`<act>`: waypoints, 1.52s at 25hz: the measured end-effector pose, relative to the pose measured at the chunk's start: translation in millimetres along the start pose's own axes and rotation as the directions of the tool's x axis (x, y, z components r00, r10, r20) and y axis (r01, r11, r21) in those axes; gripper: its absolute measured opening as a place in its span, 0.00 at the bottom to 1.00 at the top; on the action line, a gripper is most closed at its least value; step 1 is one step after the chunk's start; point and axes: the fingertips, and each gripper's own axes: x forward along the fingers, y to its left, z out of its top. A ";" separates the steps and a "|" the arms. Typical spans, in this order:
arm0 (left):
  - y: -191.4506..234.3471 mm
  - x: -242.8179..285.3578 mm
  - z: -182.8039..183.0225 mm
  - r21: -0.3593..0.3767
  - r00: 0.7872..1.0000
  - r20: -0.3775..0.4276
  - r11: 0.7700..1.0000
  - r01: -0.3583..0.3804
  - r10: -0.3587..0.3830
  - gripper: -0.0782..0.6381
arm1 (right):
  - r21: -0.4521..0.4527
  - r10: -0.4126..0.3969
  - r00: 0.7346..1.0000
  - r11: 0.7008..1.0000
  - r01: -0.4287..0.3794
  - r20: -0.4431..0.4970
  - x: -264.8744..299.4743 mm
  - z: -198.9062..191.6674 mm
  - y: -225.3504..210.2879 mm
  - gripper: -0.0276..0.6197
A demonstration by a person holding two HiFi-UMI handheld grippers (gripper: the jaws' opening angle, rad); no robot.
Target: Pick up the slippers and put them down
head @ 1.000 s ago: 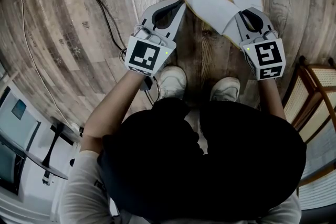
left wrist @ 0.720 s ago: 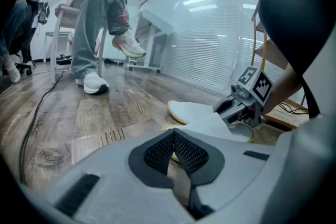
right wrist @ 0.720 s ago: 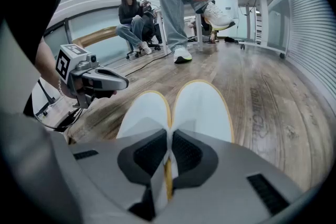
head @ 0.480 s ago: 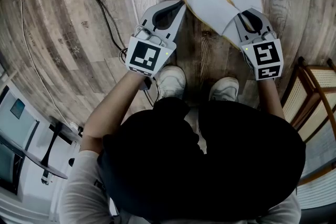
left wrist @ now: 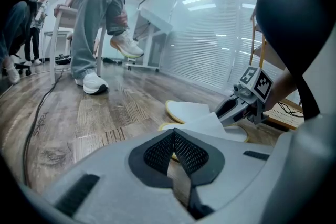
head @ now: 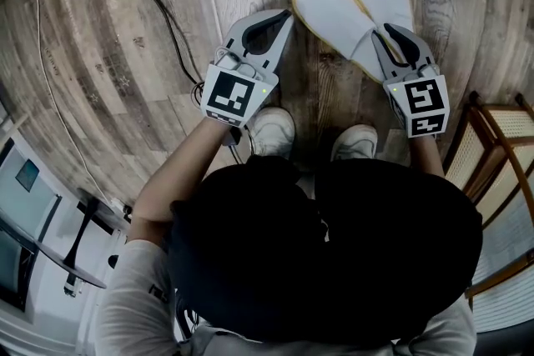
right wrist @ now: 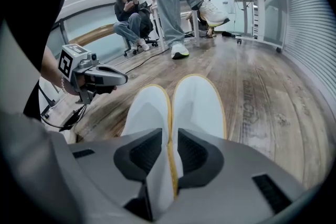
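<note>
1. The 2 white slippers (head: 334, 12) with yellow rims lie flat on the wooden floor (head: 108, 71). They are side by side, touching along their inner edges, with their toes pointing away from the person's shoes (head: 271, 129).
2. The right claw (head: 389, 33) sits at the heel end of the pair, angled downward. Its jaws have just been opening. The right gripper view shows them apart, with the adjoining heel edges of both slippers between the pads but not pinched.
3. The left claw (head: 286, 15) hangs over bare floor just to the left of the slippers, near them but not touching. Its jaws are together at the tips with nothing between them.
4. Judging by how things lie, the lift and the set-down look finished. Both soles rest on the boards, neither slipper is tilted or raised, and the grip on them has been let go.
5. What seems left is small: the right claw has to draw back clear of the heels. Because the heel edges lie between its jaws, a straight pull back should leave the pair undisturbed, while a sideways move could nudge 1 slipper out of line.
6. The left claw appears to have no part in this step.
7. A dark cable (head: 158, 4) runs across the floor on the left, well apart from the slippers.
</note>
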 end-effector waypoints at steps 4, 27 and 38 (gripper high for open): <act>-7.0 -8.9 17.5 -0.021 1.000 -0.009 1.000 0.021 -0.021 0.12 | 0.075 0.016 1.000 0.997 -0.017 0.011 -24.8 4.9 -3.6 0.17; -68.4 -219.4 398.2 -0.094 0.994 0.105 0.996 -0.001 0.011 0.12 | 0.133 -0.076 0.964 0.990 0.042 0.256 -340.1 328.8 47.8 0.11; -111.8 -361.3 609.0 -0.143 0.968 0.241 0.989 -0.040 0.074 0.12 | 0.082 -0.105 0.918 0.993 0.079 0.383 -528.9 499.8 102.1 0.10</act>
